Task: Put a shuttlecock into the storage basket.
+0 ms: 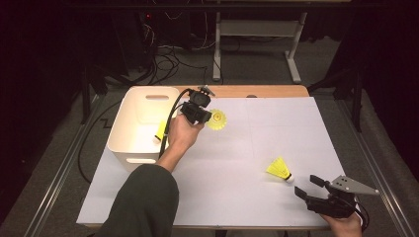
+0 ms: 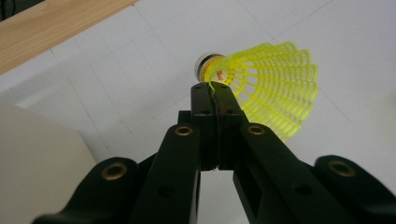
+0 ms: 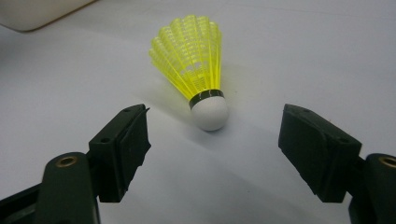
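left gripper (image 2: pixel 215 88) clenched on the rim of a yellow shuttlecock (image 2: pixel 268 88), pinching the mesh skirt edge only, cork end pointing away from me. in the high view it hangs just off the jaw tips (image 1: pixel 204 116), next to the white bin (image 1: pixel 129 129); bin sits on the gripper's cable side. one shuttlecock already lying in the bin (image 1: pixel 161 129), by its near wall.

right gripper (image 3: pixel 212 140) released, jaws wide, low over the white mat (image 1: pixel 237 163). second loose shuttlecock (image 3: pixel 198 70) lies dead ahead betw the jaws but beyond the tips, cork toward me, skirt away. not touching either pad.

risks as i judge them:
- left grip is thin, skirt plastic flexes. a quick swing toward the bin could let it slip out and drop on the mat short of the rim.
- squeezing harder prob. just deforms the mesh.
- right side: closing now would catch nothing; need to go fwd first. if a pad nudges the cork off-centre, it'll roll/pivot away since the thing is light.
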A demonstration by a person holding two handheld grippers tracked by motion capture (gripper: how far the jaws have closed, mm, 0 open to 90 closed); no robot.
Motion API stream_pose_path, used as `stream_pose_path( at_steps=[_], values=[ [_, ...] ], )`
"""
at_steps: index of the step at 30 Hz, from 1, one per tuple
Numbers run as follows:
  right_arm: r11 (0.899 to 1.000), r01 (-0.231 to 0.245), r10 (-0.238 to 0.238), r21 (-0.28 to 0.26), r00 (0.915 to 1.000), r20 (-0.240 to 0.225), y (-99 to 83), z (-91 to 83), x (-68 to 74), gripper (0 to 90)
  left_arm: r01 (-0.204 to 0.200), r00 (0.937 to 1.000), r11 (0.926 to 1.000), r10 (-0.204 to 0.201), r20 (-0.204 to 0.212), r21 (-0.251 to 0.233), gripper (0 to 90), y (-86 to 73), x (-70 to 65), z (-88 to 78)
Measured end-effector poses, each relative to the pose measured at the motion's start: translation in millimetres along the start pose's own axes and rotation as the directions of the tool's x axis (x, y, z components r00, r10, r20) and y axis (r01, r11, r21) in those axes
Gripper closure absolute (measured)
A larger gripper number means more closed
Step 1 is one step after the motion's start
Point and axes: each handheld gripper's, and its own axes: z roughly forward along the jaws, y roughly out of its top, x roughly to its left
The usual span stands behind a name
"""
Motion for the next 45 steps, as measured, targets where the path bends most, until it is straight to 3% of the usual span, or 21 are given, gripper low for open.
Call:
stream_pose_path(
  at_steps=[45],
  values=[
    [1.0, 0.001, -0.001, 0.002, 1.0, 0.0, 0.0, 0.2, 0.2, 24.9, 0.017, 0.9996, 0.9997, -0.018, -0.02, -0.016, 89.6, -3.7, 20.0, -21.1]
  ],
)
